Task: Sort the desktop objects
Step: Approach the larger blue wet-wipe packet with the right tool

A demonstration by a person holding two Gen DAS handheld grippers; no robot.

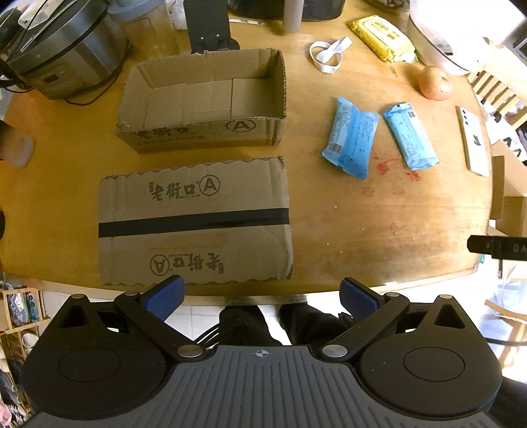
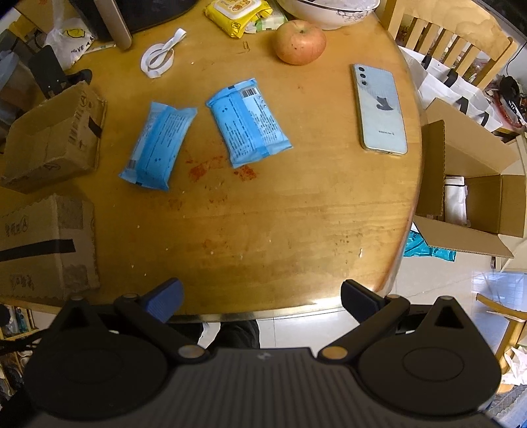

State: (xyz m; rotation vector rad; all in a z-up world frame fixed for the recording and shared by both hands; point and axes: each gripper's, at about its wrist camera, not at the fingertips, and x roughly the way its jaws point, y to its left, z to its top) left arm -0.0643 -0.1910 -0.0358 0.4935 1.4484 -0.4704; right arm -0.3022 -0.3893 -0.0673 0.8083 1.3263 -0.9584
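Two blue tissue packs lie on the wooden table, the left pack (image 1: 350,138) (image 2: 158,146) and the right pack (image 1: 411,136) (image 2: 250,123). An open empty cardboard box (image 1: 204,98) (image 2: 49,138) stands at the back left. A taped cardboard box (image 1: 194,220) (image 2: 42,247) sits in front of it. My left gripper (image 1: 262,296) is open and empty above the table's near edge, by the taped box. My right gripper (image 2: 262,298) is open and empty above the near edge, well short of the packs.
An apple (image 2: 300,41) (image 1: 434,82), a phone (image 2: 380,108) (image 1: 474,140), a yellow wipes pack (image 2: 238,14) (image 1: 382,36), a white strap (image 2: 161,56) (image 1: 327,54) and a bowl (image 2: 329,11) lie at the back. A rice cooker (image 1: 62,49) stands far left. An open box (image 2: 471,194) sits off the right edge.
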